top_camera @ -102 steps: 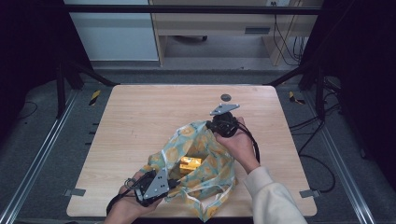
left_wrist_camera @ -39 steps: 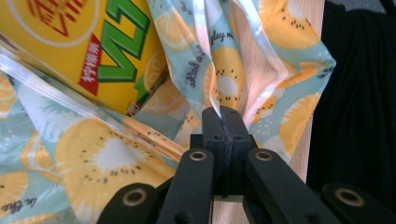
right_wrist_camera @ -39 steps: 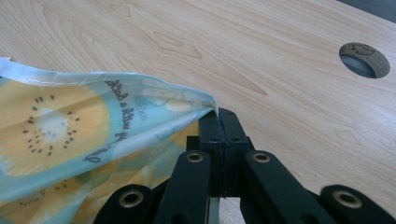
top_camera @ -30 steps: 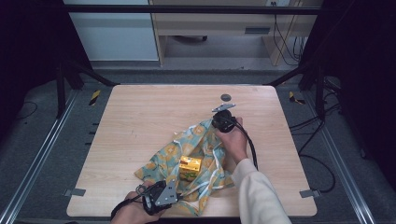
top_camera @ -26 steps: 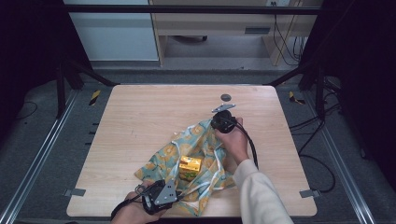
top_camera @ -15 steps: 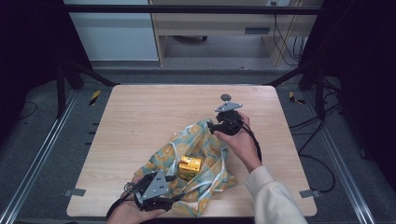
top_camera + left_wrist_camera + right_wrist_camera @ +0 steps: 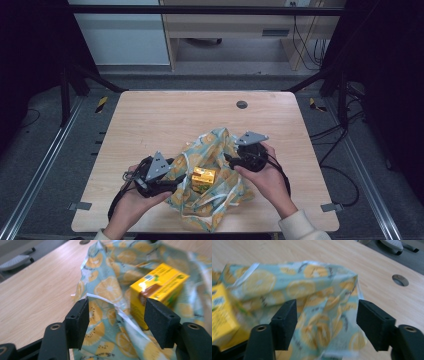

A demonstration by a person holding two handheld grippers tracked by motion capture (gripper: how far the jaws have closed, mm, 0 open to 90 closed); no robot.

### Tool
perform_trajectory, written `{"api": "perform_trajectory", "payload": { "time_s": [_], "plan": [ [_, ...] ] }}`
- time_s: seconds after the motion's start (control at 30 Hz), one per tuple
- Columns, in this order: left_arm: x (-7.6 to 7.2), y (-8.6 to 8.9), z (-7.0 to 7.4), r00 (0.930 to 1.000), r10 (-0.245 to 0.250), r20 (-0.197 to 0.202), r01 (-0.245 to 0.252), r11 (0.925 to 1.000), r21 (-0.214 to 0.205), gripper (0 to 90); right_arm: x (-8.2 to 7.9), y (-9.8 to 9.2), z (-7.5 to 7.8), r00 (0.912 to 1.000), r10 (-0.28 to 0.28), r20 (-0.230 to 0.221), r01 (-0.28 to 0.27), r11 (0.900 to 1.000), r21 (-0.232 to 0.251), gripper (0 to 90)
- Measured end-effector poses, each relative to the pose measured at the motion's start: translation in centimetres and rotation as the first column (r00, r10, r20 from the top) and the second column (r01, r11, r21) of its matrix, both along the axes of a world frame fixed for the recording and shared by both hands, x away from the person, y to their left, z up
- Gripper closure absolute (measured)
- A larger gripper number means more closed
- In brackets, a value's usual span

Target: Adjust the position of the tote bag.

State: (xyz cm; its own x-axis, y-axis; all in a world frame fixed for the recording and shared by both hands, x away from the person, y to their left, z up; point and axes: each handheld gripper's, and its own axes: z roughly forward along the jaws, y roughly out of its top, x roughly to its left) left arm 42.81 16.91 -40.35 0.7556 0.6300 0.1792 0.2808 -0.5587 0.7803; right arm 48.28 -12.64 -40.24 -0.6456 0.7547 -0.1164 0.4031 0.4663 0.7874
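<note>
On the near half of the wooden table (image 7: 150, 120), a yellow carton (image 7: 202, 176) sits in the hollow of a lemon-printed cloth bag (image 7: 215, 150), and everything else is best placed from that carton. It rests on the fabric rather than on bare wood, with the cloth bunched up around it; my reading is that the bag is being gathered about the carton, so the box stays in the middle while the cloth is worked from both sides. Just to the carton's left, the left gripper (image 7: 172, 186) is held low at the bag's edge, its jaws standing apart after having just been opening; in the left gripper view a white trim line of the cloth and the carton's corner (image 7: 157, 282) lie ahead between the pads (image 7: 80, 315), but nothing is pinched. To the carton's right and a little farther back, the right gripper (image 7: 231, 161) faces a raised fold of the bag (image 7: 322, 290); its jaws have just been easing inward yet they too stand apart, the fabric between them unpressed. Each hand seems to take its own side so the cloth can be drawn up evenly. Well beyond the carton, a round cable hole (image 7: 242, 104) marks the table's far part.
</note>
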Motion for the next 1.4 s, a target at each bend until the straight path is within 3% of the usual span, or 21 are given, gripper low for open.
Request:
{"api": "perform_trajectory", "payload": {
  "time_s": [0.27, 0.3, 0.47, 0.6, 0.63, 0.8, 0.87, 1.0, 1.2, 1.3, 1.4],
  "plan": [
    [1.3, -0.7, -2.5, 0.9984, 0.027, -0.049, -0.025, 0.9991, 0.033, 36.3, -4.4, -1.6, -0.9, 0.9963, 0.086, -0.008, -0.086, 0.9957, 0.036, 39.1],
    [1.3, -0.7, -2.8, 0.998, 0.023, -0.059, -0.02, 0.9982, 0.057, 36.4, -4.6, -1.4, -1.0, 0.9945, 0.104, -0.007, -0.104, 0.994, 0.034, 38.5],
    [1.5, -0.7, -4.0, 0.996, 0.01, -0.089, -0.004, 0.998, 0.064, 34.6, -5.3, 0.4, -2.4, 0.9758, 0.216, -0.03, -0.216, 0.9763, 0.004, 32.2],
    [1.9, -1.2, -4.6, 0.9932, -0.014, -0.116, 0.023, 0.9966, 0.079, 38.3, -5.1, 1.6, -3.8, 0.9652, 0.251, -0.073, -0.253, 0.9672, -0.021, 31.0],
    [2.0, -1.3, -4.7, 0.9922, -0.027, -0.122, 0.038, 0.9955, 0.087, 40.2, -5.1, 1.8, -4.0, 0.9641, 0.255, -0.075, -0.257, 0.9661, -0.023, 33.9],
    [2.2, -1.8, -5.2, 0.99, -0.045, -0.134, 0.058, 0.9936, 0.097, 62.3, -5.2, 2.3, -4.7, 0.951, 0.294, -0.095, -0.299, 0.9533, -0.041, 67.0],
    [2.2, -1.9, -5.5, 0.9881, -0.065, -0.139, 0.083, 0.9884, 0.127, 73.4, -5.1, 2.1, -4.7, 0.9467, 0.305, -0.102, -0.311, 0.9495, -0.042, 77.6],
    [1.9, -2.0, -5.5, 0.9912, -0.061, -0.117, 0.076, 0.9885, 0.13, 82.3, -5.1, 1.9, -4.9, 0.9396, 0.324, -0.112, -0.328, 0.9443, -0.025, 89.7],
    [0.7, -0.4, -4.6, 0.9976, -0.027, -0.063, 0.034, 0.9939, 0.105, 85.9, -6.0, 0.6, -4.5, 0.9443, 0.315, -0.096, -0.318, 0.9478, -0.022, 90.0],
    [0.7, 0.8, -4.4, 0.9983, -0.003, -0.058, 0.009, 0.9941, 0.108, 87.9, -6.4, -0.8, -4.2, 0.9513, 0.296, -0.086, -0.299, 0.9541, -0.019, 90.0],
    [0.9, 1.3, -4.7, 0.997, 0.008, -0.078, 0.002, 0.9923, 0.124, 89.2, -6.6, -2.2, -4.6, 0.9568, 0.276, -0.092, -0.277, 0.9608, -0.004, 90.0]
  ]
}}
